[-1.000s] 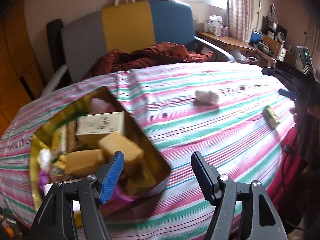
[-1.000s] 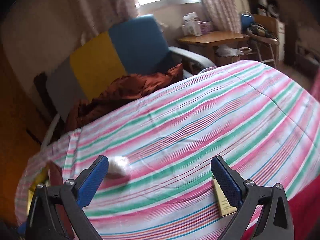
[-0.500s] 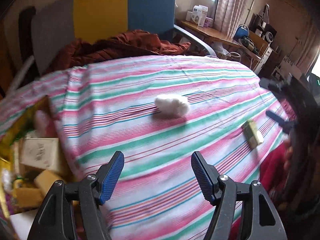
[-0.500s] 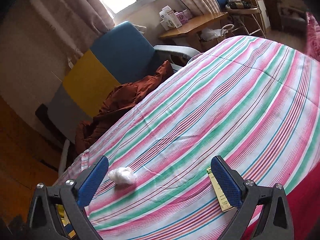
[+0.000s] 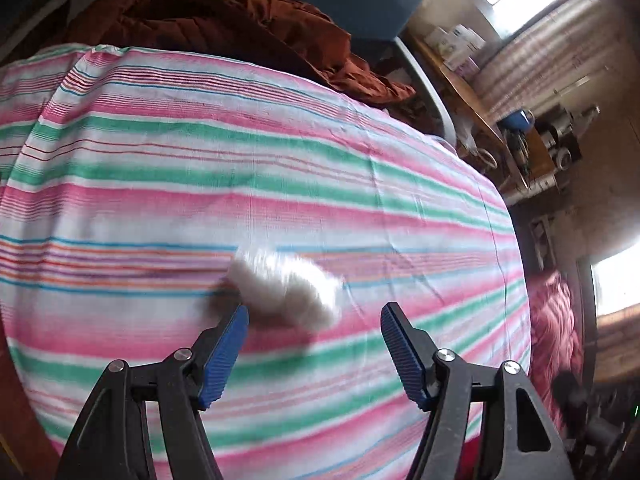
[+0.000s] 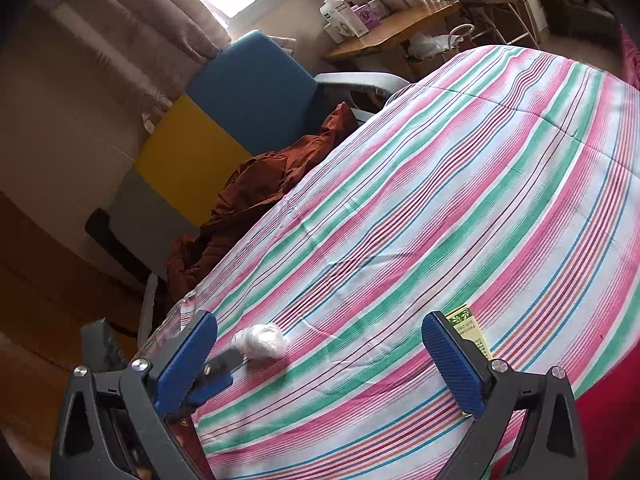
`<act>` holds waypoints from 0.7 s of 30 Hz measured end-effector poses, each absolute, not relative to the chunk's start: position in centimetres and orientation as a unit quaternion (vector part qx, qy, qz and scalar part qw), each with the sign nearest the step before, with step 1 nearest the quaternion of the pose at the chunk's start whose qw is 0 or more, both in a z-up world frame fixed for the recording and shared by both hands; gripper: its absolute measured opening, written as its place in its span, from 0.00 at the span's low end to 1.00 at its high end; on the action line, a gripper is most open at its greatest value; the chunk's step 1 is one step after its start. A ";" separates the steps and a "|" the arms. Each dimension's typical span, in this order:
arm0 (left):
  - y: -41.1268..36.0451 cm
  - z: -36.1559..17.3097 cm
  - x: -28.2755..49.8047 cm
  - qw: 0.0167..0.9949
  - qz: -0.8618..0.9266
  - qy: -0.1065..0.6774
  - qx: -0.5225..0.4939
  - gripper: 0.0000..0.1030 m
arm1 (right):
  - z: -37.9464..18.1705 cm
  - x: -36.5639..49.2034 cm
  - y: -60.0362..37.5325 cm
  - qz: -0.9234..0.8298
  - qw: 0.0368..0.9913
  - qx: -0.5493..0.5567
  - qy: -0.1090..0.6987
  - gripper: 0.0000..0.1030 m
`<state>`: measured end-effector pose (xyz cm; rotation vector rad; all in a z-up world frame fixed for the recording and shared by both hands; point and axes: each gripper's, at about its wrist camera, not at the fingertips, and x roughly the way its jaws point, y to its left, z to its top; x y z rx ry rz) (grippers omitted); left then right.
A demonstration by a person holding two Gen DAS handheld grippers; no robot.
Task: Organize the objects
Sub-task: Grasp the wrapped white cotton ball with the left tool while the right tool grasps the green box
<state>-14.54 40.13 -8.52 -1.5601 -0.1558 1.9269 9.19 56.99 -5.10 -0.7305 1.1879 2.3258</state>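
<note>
Item: white wad (image 5: pixel 286 290), prob. crumpled tissue or thin plastic, blurred in my left view.
Loc: lower centre of left frame, on striped cloth (image 5: pixel 280 168); just past the tips, nearer the left-hand finger. In right view it's lower left (image 6: pixel 262 340).
Handling (my guess): v. light, soft, crushes under any squeeze, not fragile. Won't slip much but could skate on the cloth if nudged by one pad only.
Grip pt: across the middle of the wad, both pads level w/ cloth.
Tool L: left gripper (image 5: pixel 314 354) approx. half open, nothing between pads.
Tool R: right gripper (image 6: pixel 320 360) wide, empty; green-yellow packet (image 6: pixel 470 330) beside its right-hand finger.
</note>
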 end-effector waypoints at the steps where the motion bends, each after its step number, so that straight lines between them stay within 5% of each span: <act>1: 40.8 -9.1 -15.3 0.310 0.734 -0.062 -0.601 0.67 | -5.2 9.3 57.1 0.837 0.212 -0.263 0.430 1.00; 10: 44.1 -11.4 -15.6 0.309 0.739 0.010 -0.599 0.66 | -5.8 9.1 57.6 0.828 0.202 -0.270 0.447 1.00; 15: 43.3 -11.3 -14.6 0.312 0.756 0.077 -0.570 0.34 | -6.0 9.1 57.9 0.825 0.205 -0.272 0.451 1.00; 21: 41.4 -11.1 -13.2 0.334 0.748 0.102 -0.564 0.32 | -5.6 9.0 57.6 0.832 0.208 -0.276 0.433 1.00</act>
